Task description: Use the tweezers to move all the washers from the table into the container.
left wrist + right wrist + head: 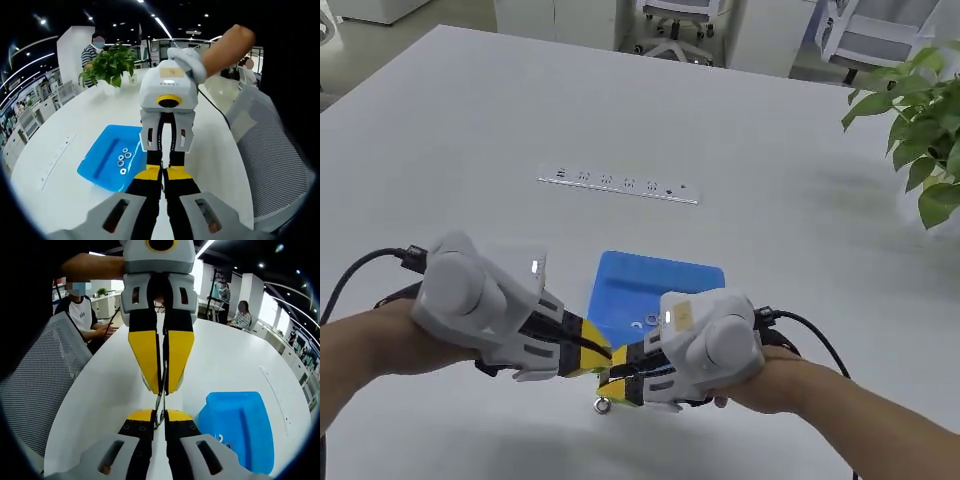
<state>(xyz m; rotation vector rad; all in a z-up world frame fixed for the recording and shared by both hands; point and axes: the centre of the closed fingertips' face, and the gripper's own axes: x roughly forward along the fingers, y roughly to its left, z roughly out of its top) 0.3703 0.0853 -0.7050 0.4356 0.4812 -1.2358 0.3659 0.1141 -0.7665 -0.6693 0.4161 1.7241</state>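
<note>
Thin metal tweezers (160, 399) run between both grippers, which meet tip to tip over the table's near edge. My left gripper (603, 355) (162, 173) is shut on them from the left, its yellow jaws pressed together. From the right, my right gripper (617, 376) (159, 416) is also shut on the tweezers. One washer (603, 405) lies on the white table just below the tips. Just beyond the grippers sits the blue container (665, 280) (102, 157) (245, 425), holding several washers (645, 322) (123, 159) (223, 443).
A white power strip (618, 186) (55, 157) lies flat further back on the table. A leafy plant (920, 120) (112, 62) stands at the far right edge. Mesh office chairs (275, 150) (45, 380) and seated people are beside the table.
</note>
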